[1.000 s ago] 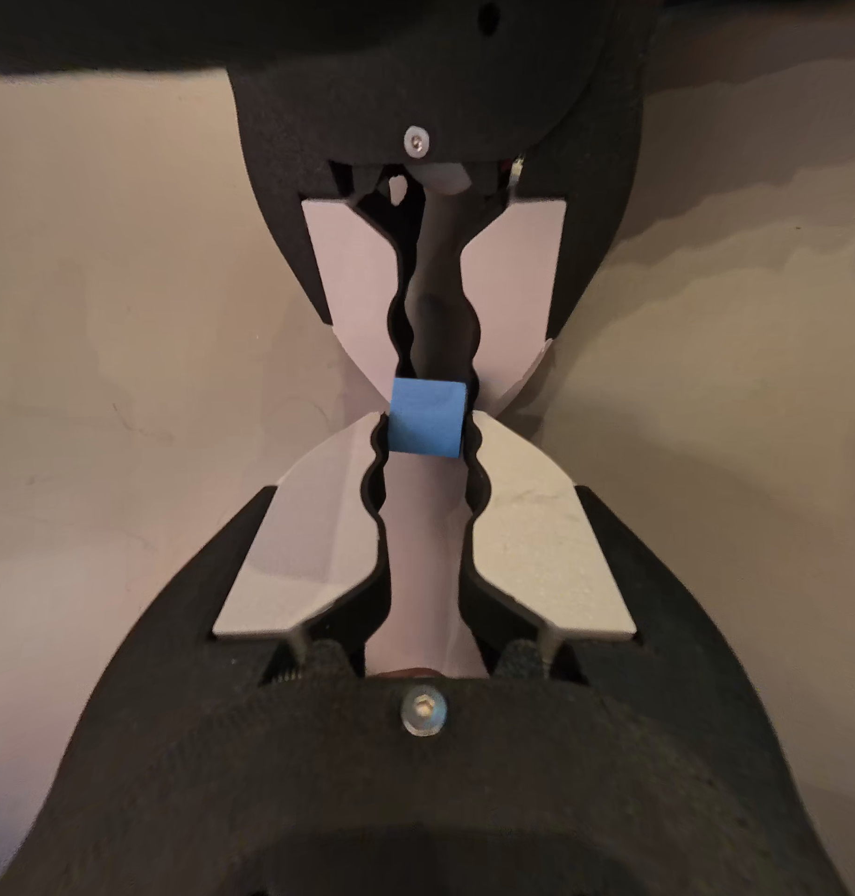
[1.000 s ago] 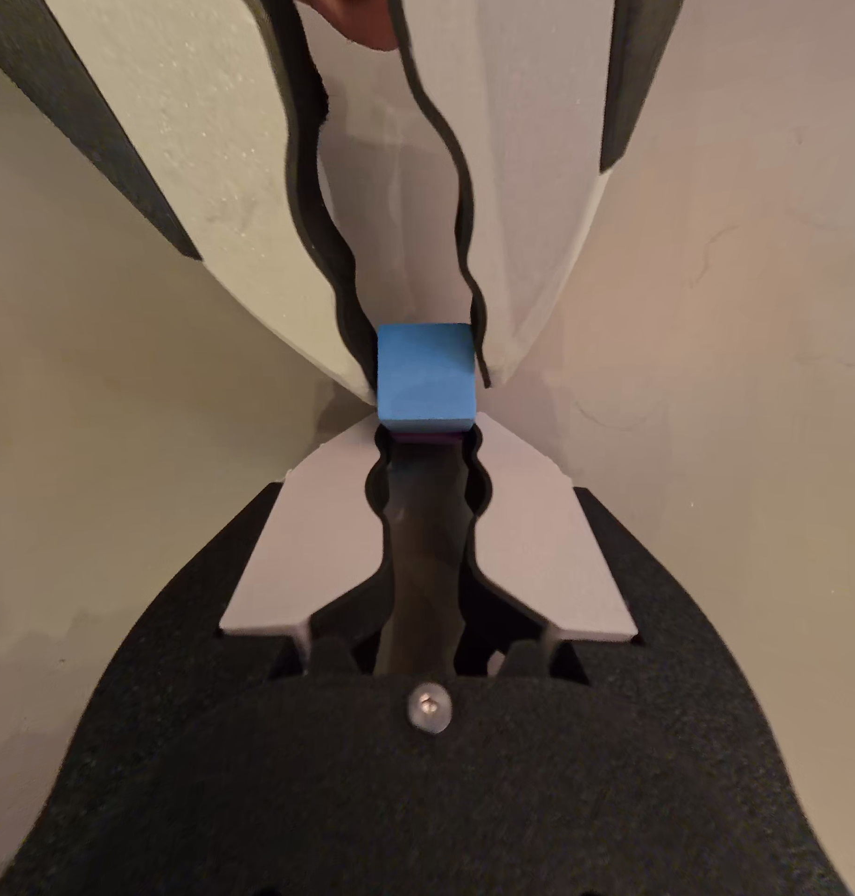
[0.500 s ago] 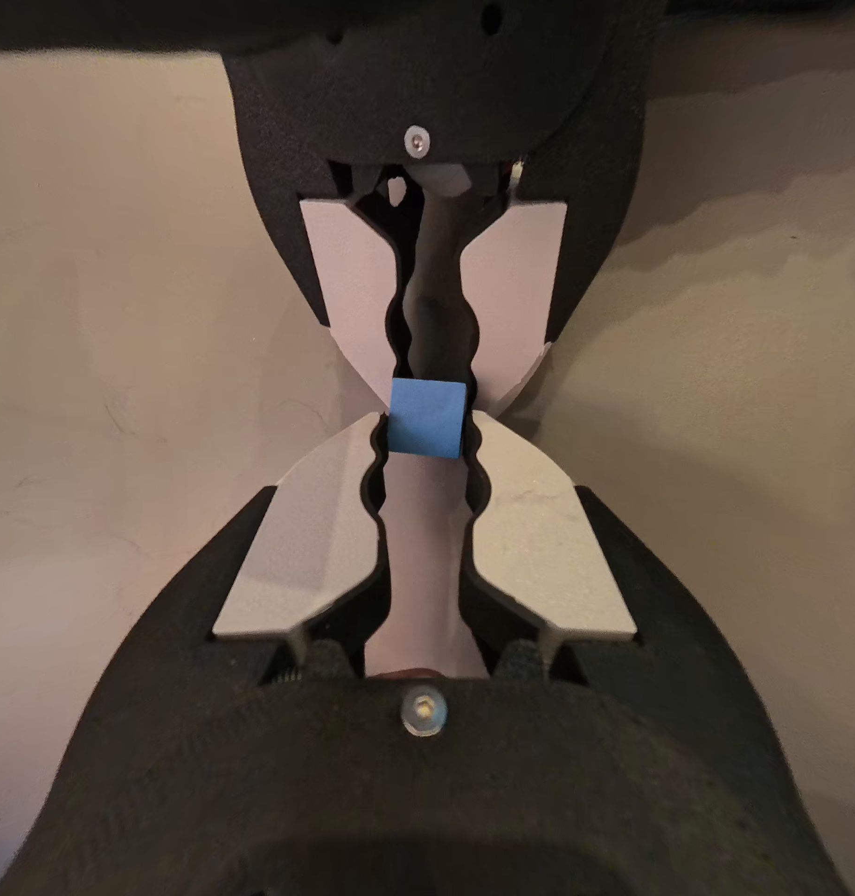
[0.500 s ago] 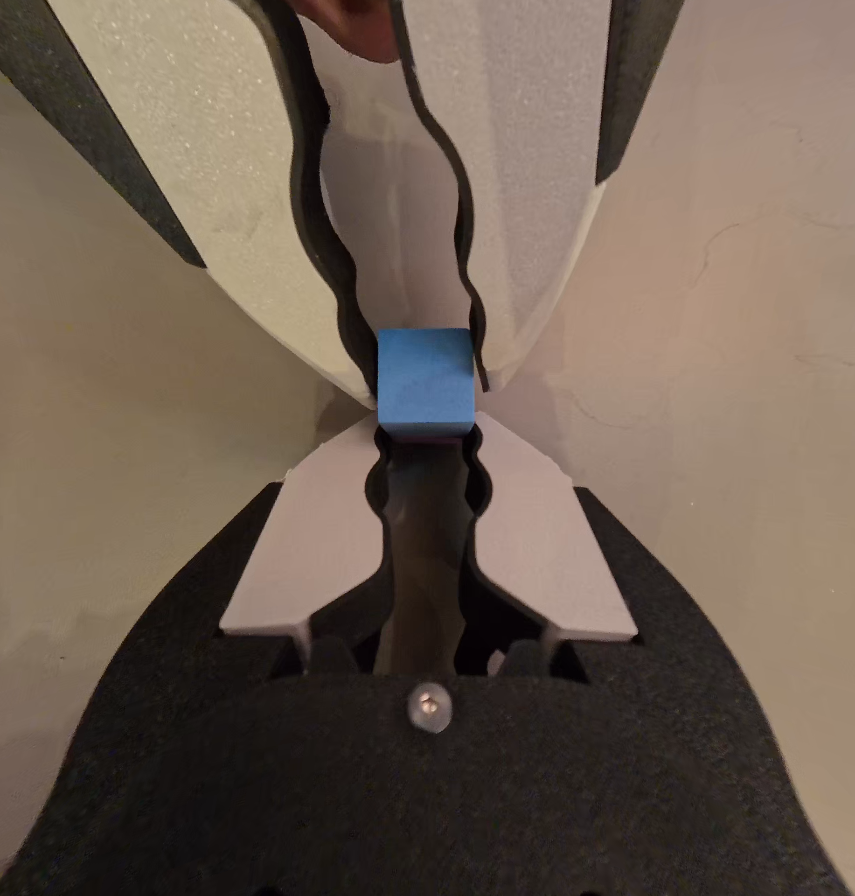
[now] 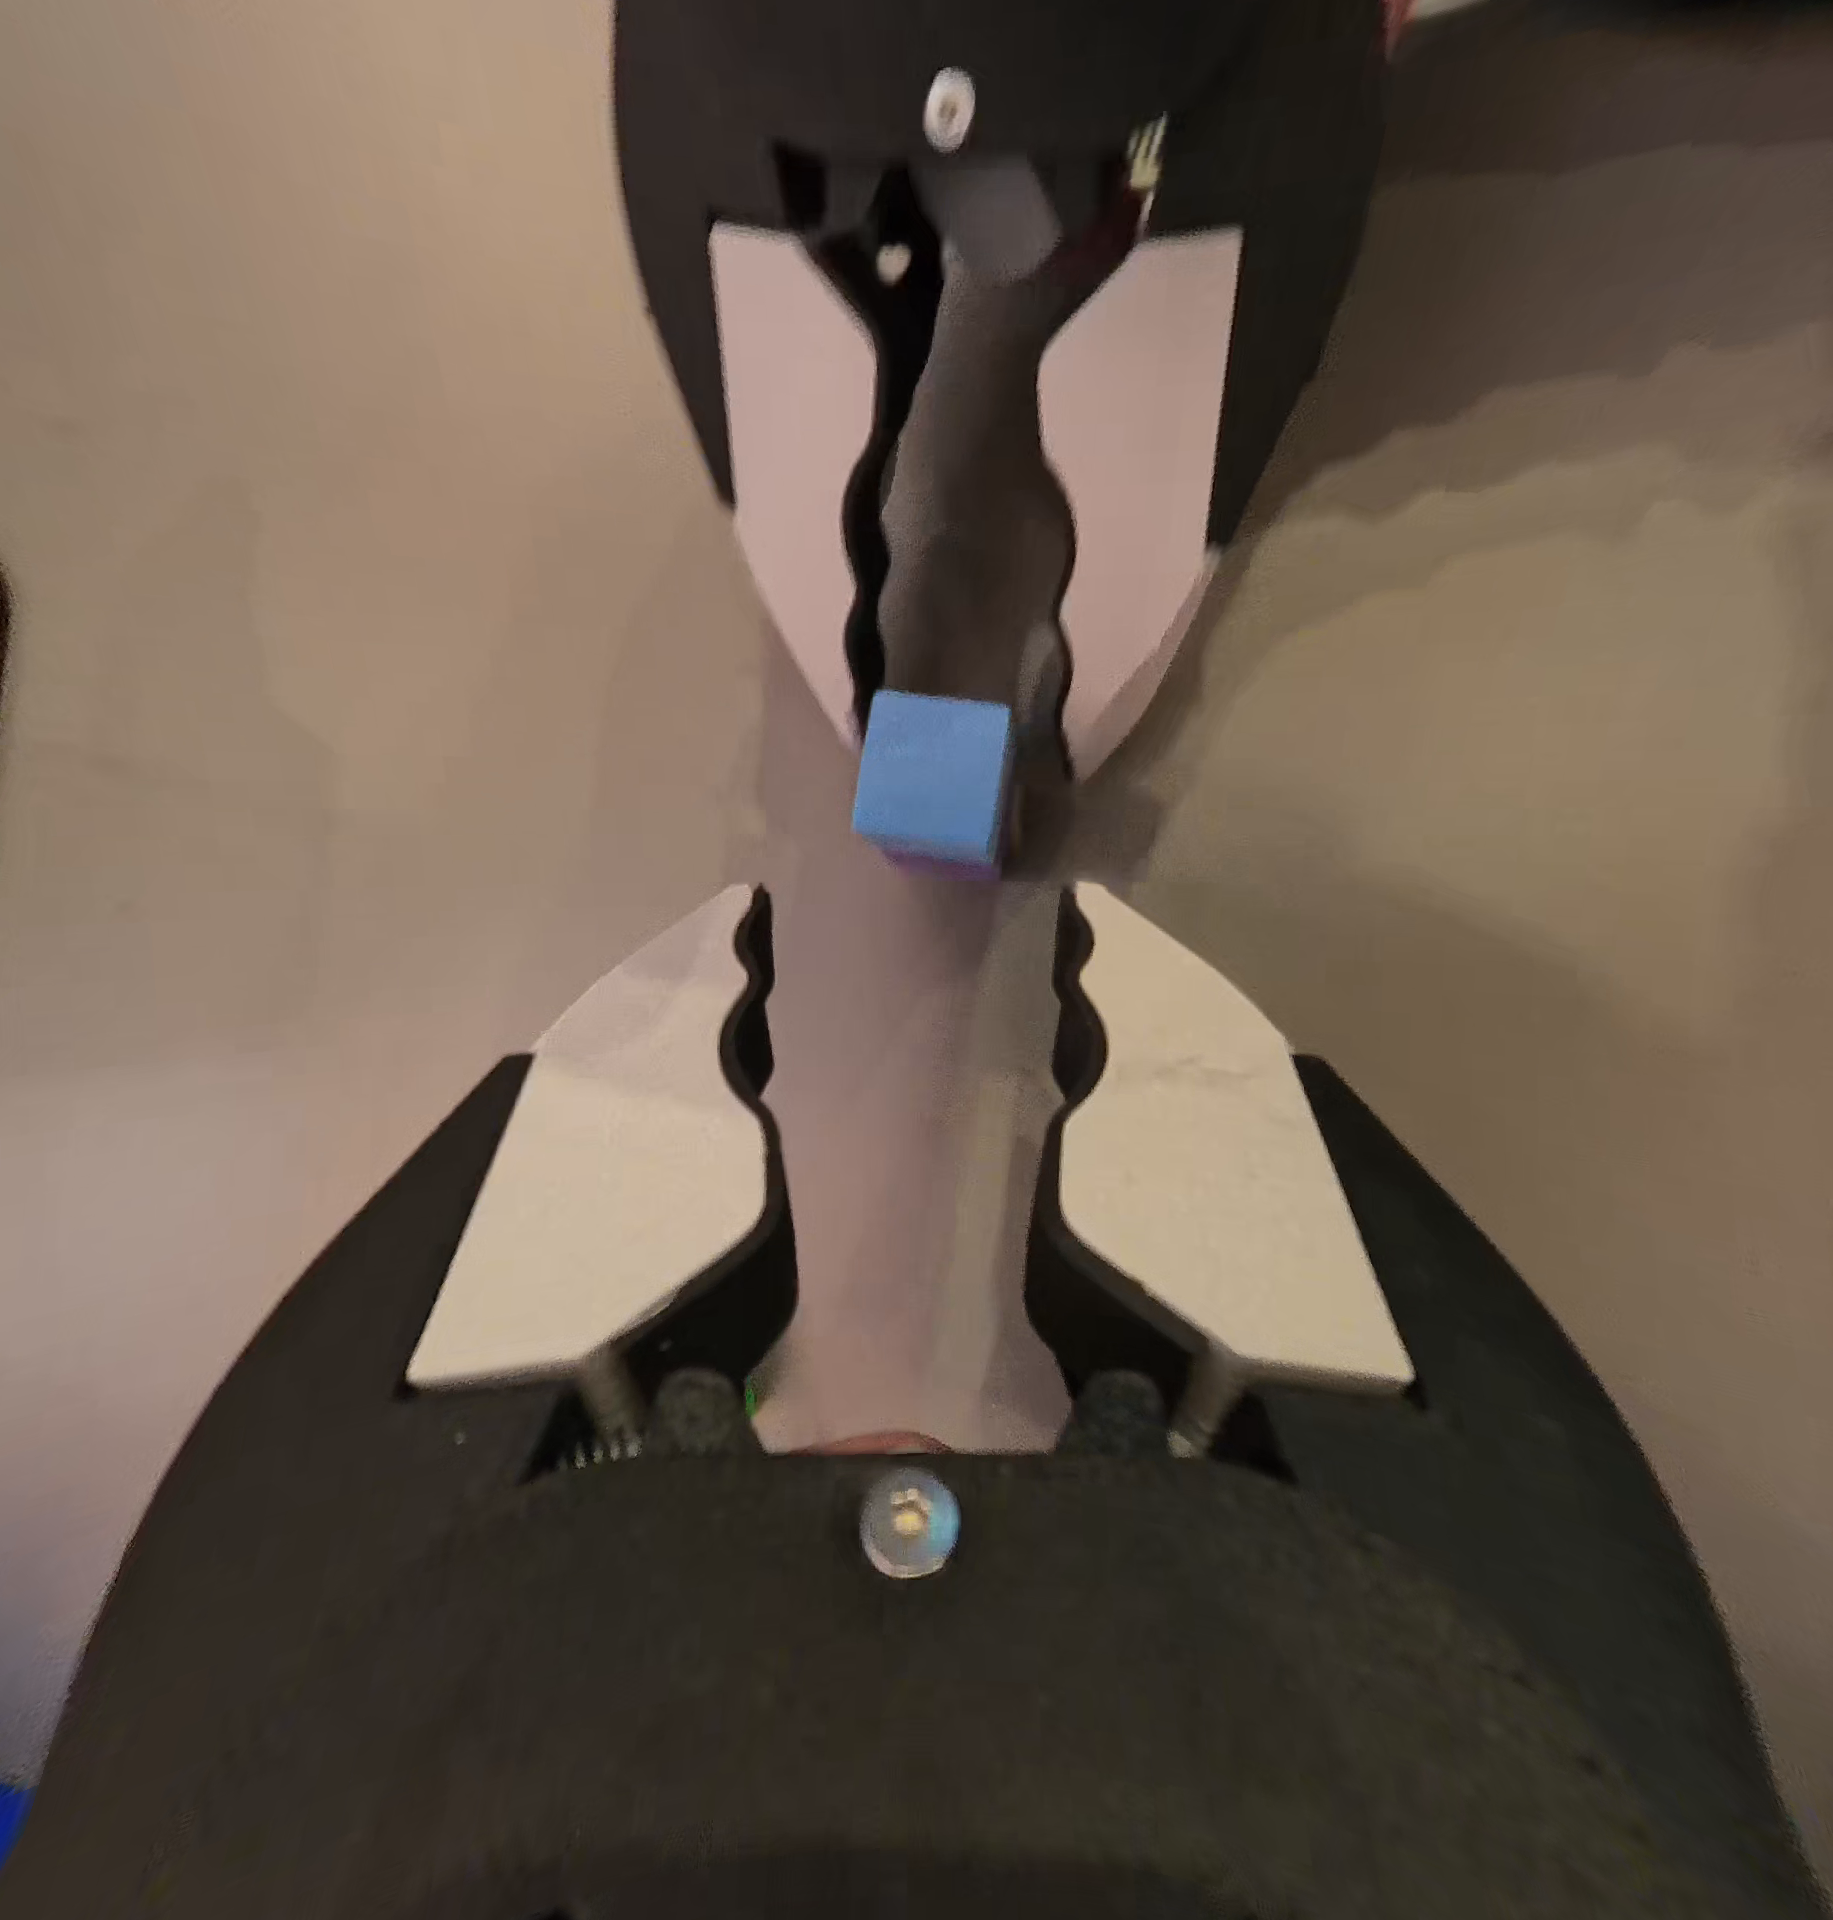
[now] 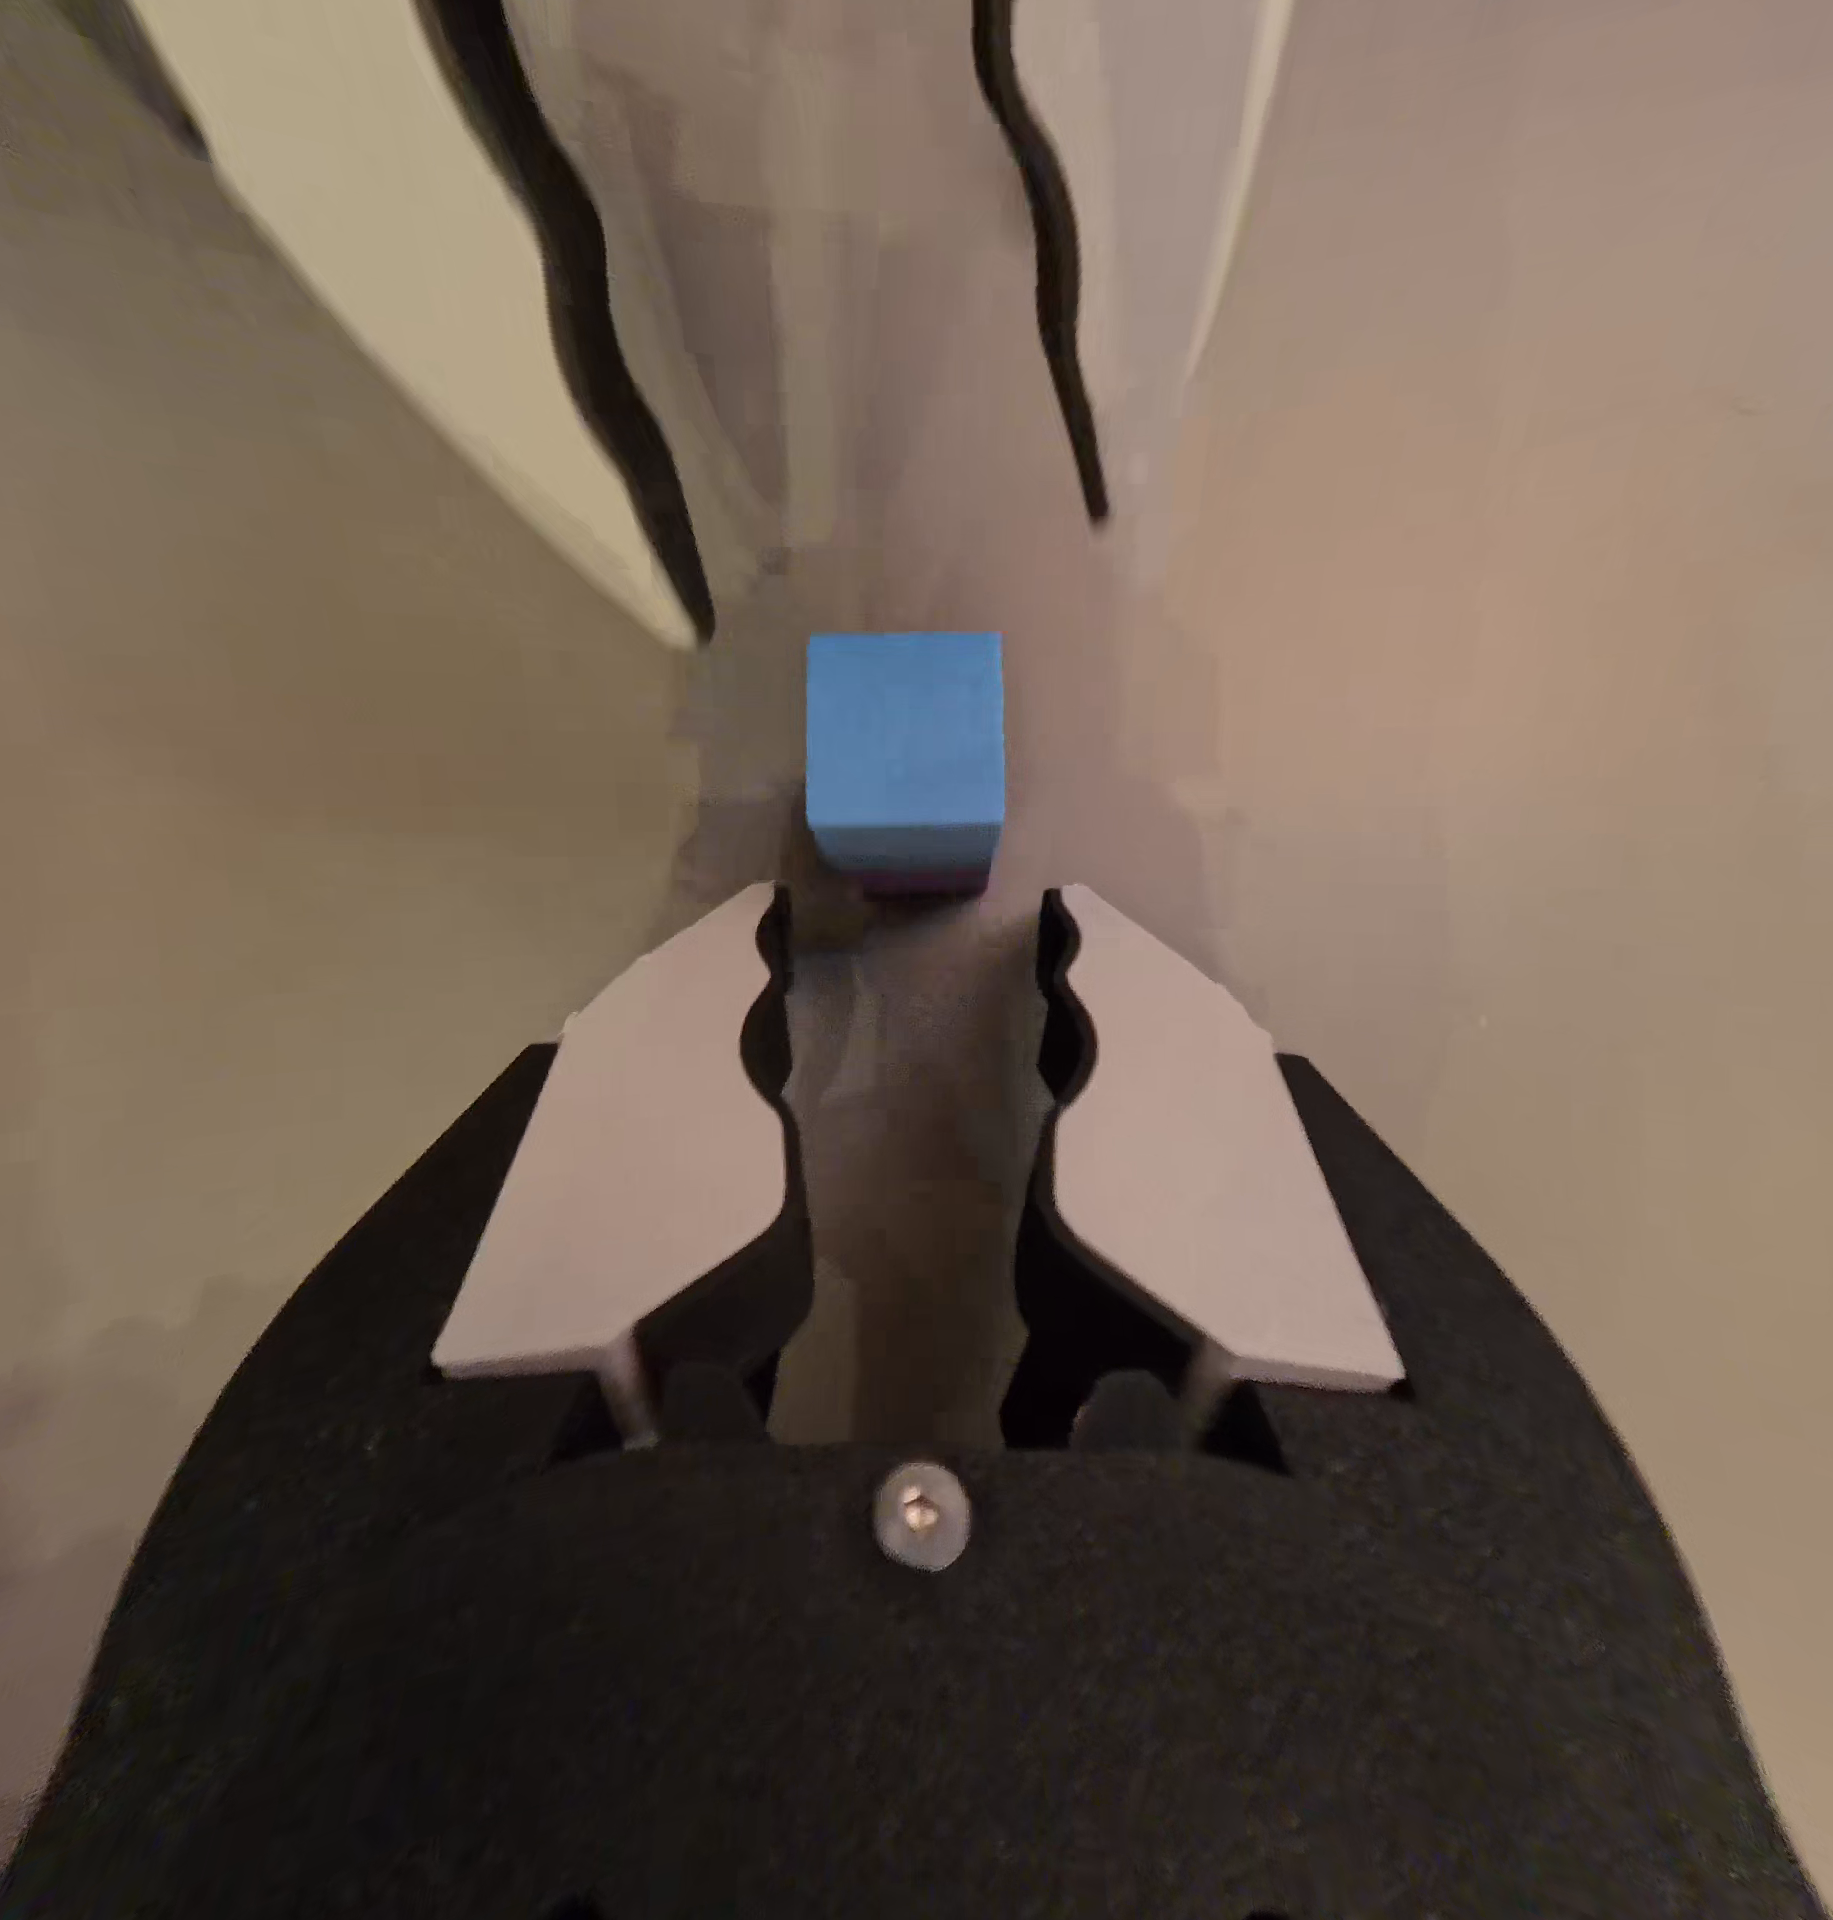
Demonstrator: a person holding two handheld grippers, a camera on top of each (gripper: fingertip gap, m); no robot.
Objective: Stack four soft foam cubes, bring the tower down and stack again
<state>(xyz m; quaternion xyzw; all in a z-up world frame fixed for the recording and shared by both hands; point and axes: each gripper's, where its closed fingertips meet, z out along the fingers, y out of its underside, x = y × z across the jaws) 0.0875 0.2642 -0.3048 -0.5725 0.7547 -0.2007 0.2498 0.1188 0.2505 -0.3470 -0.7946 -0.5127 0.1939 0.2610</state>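
- The left gripper [image 5: 917, 894] stands wide, its wavy black-edged pads [image 5: 751, 997] clear of everything and holding nothing.
- The right gripper [image 6: 912, 899] faces it across the stack, jaws likewise spread and bare.
- Between the two sets of tips, touching neither, stands the blue cube [image 6: 904, 732] on the pale tabletop [image 6: 1514, 727], topping a stack.
- A sliver of purple cube [image 6: 922, 883] shows just beneath it; how many cubes lie lower cannot be told from above.
- The blue cube has crisp edges, a matte face and an even colour; in the left view it sits slightly askew on the purple one.
- Being foam, it is probably very light and squashy, and easily nudged off.
- Best taken on two opposite side faces, mid-height, with a gentle squeeze.
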